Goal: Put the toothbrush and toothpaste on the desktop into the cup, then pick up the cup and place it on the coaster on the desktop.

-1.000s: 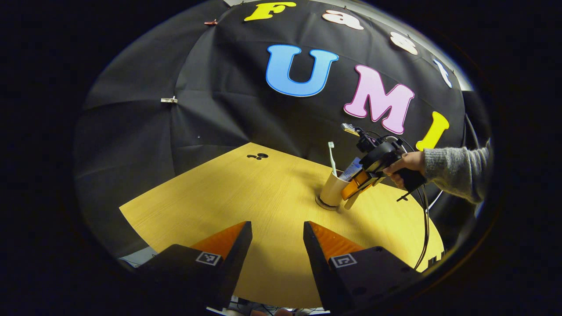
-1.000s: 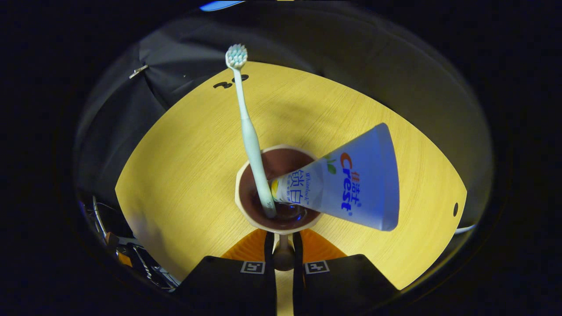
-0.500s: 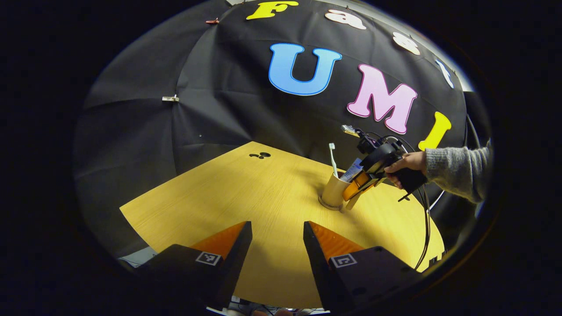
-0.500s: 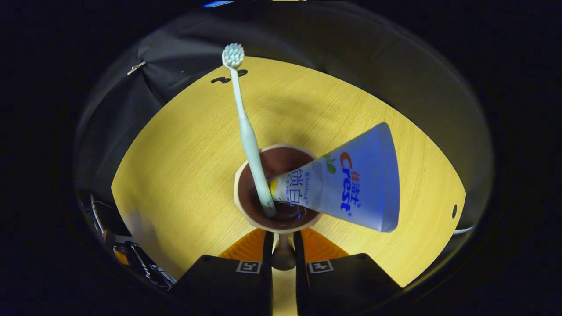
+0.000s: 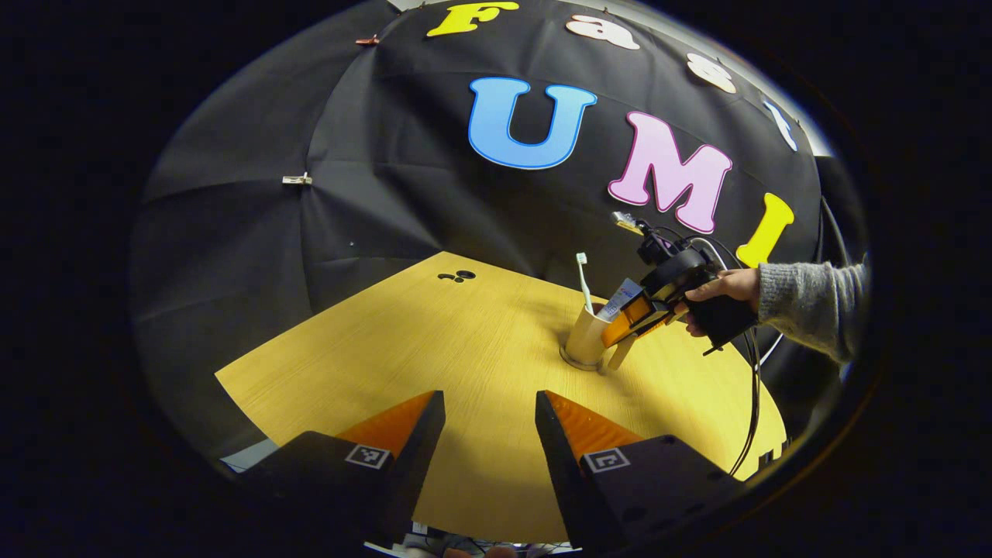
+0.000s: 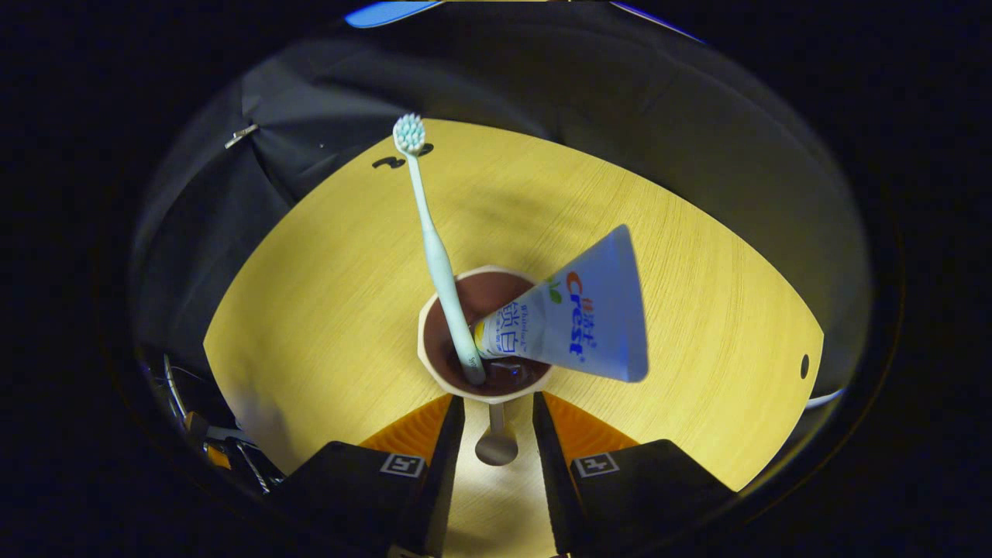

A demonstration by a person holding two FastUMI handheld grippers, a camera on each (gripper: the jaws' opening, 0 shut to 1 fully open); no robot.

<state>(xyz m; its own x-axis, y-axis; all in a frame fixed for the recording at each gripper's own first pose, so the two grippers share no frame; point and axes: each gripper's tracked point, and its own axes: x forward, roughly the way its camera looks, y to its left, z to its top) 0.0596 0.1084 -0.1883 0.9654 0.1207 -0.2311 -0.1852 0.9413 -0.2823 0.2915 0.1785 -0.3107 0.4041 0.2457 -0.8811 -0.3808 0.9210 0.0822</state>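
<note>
A beige cup [image 5: 583,337] stands on a dark round coaster [image 5: 572,362] at the far right of the wooden table [image 5: 418,341]. A pale toothbrush [image 5: 583,280] and a white-and-blue toothpaste tube [image 5: 618,301] stick up out of it. In the right gripper view the cup [image 6: 484,291] has a brown inside, with the toothbrush [image 6: 435,256] leaning left and the toothpaste [image 6: 581,318] leaning right. The cup's handle [image 6: 496,443] lies between the fingers of my right gripper [image 6: 496,403], which is open with gaps on both sides. My left gripper [image 5: 488,411] hangs open over the table's near edge.
A hand in a grey sleeve [image 5: 810,306] holds the right gripper [image 5: 632,324] beside the cup, with a black cable [image 5: 749,418] hanging from it. Two small dark holes [image 5: 456,276] mark the table's far corner. The black cloth wall stands close behind the table.
My right gripper has opened off the cup's handle and drawn back slightly, so the cup looks smaller. The cup stays on the coaster. The left gripper has barely moved.
</note>
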